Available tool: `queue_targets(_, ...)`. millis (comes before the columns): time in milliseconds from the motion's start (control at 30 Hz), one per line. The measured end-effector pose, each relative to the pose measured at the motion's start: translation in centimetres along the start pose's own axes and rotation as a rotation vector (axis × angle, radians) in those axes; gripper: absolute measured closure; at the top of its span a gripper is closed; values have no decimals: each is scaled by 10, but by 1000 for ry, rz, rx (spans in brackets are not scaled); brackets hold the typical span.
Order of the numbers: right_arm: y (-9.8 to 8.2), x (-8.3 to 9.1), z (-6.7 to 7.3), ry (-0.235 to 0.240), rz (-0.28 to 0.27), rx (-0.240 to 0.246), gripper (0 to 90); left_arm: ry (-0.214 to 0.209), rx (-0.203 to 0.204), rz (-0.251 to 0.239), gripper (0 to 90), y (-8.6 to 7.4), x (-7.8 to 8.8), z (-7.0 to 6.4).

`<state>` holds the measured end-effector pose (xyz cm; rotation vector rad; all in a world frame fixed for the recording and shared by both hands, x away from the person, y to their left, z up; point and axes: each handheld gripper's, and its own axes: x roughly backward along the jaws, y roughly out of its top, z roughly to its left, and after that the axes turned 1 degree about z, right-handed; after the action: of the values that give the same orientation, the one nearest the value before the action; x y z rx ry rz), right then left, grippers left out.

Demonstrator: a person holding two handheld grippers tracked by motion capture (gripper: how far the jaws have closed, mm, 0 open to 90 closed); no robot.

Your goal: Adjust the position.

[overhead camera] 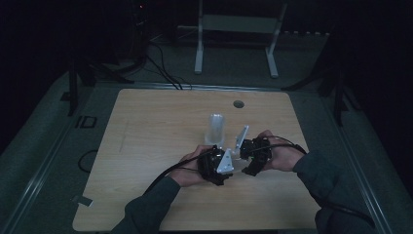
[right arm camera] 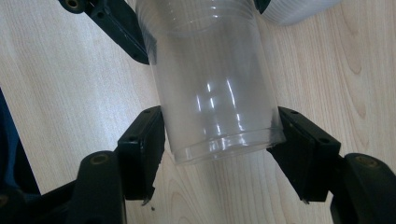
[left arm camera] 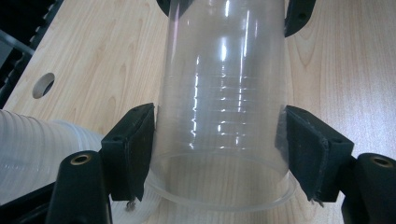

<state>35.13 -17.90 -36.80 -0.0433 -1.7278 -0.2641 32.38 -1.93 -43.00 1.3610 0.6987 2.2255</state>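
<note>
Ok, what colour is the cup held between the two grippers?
The cup has no colour: it is clear plastic with faint ridges, the wood table visible through it. Best in the left gripper view.

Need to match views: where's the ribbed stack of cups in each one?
High view: cup stack stands mid-table, just beyond the two hands.
Left gripper view: lower left edge, beside the clear cup in the jaws.
Right gripper view: top right corner, past the clear cup.
Shared landmark: the pale wooden table under it.
</note>
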Motion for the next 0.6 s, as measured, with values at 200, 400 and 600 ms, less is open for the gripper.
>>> queue_targets(200, -1, -1, 0, -2, -3, -11, 356, 4, 1, -8, 299, 0, 0, -1)
queue_targets(400, -1, -5, -2, -7, -3, 5, 323, 8, -8, -14, 304, -1, 0, -1)
queue_targets(600, -1, -6, -1, -14, -7, 9, 305, 12, -10, -21, 304, -1, 0, -1)
